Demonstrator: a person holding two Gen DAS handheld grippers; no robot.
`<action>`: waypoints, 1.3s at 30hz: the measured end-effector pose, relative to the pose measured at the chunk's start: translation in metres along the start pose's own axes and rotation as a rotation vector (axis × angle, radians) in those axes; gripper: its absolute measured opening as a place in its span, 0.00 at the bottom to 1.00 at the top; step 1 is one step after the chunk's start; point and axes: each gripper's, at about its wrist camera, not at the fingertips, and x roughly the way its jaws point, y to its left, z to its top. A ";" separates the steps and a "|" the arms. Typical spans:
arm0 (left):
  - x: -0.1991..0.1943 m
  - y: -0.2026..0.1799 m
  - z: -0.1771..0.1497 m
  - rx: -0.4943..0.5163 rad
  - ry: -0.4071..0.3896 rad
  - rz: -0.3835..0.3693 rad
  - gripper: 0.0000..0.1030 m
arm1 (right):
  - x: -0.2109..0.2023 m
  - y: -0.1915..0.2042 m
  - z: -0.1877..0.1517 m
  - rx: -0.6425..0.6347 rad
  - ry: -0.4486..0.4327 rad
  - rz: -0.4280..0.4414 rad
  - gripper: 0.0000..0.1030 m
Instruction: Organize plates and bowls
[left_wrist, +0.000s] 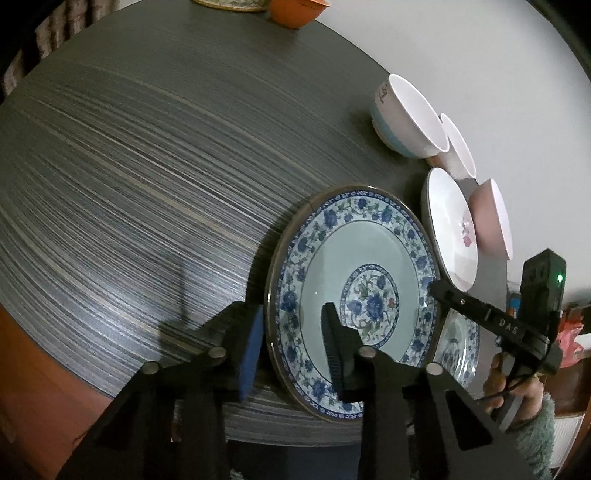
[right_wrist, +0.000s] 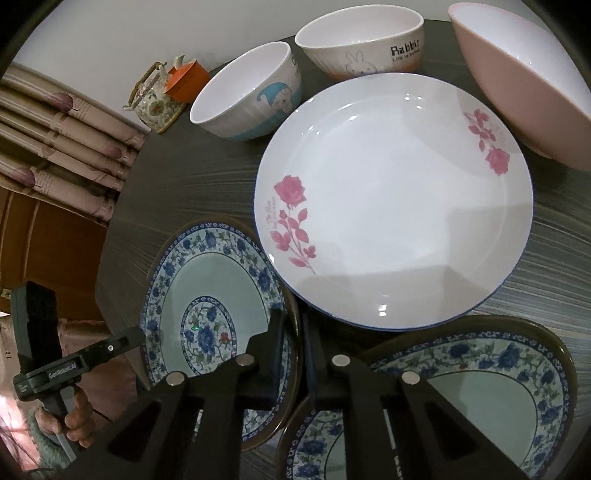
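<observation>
Between the fingers of the left gripper (left_wrist: 295, 343) stands the rim of a blue floral plate (left_wrist: 354, 273): the blue-padded finger is outside the rim, the black ribbed finger lies over the plate's well, so the jaws straddle the edge; whether they press on it cannot be told. Left of and ahead of this gripper the dark striped table (left_wrist: 129, 166) runs bare up to its curved far edge, where an orange bowl (left_wrist: 295, 11) sits. To its right the ware crowds together: a rose plate (left_wrist: 450, 229), a pink bowl (left_wrist: 491, 218), and two white bowls beyond.

Just ahead of the right gripper (right_wrist: 293, 339), whose fingers stand a narrow gap apart and hold nothing, the rose plate (right_wrist: 399, 199) fills the middle, overlapping the rim of the blue floral plate (right_wrist: 207, 291) to the gripper's left. A second blue floral plate (right_wrist: 491, 373) lies under the gripper's right side, with another rim beneath it. Farther ahead stand a cartoon bowl (right_wrist: 247, 96) and a rabbit bowl (right_wrist: 362, 40) printed "Rabbit" with a smaller line too small to read surely; the pink bowl (right_wrist: 524, 85) sits far right. A teapot (right_wrist: 155, 99) stands at the table's left edge.
</observation>
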 end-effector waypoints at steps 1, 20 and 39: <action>0.001 0.003 0.001 -0.008 0.002 -0.004 0.21 | 0.000 0.000 0.000 -0.002 -0.002 -0.002 0.10; -0.021 0.018 0.018 0.024 -0.113 0.094 0.13 | -0.006 0.034 -0.026 0.002 -0.069 -0.029 0.09; -0.027 0.044 0.042 0.000 -0.204 0.188 0.11 | 0.015 0.058 -0.049 0.060 -0.109 -0.009 0.09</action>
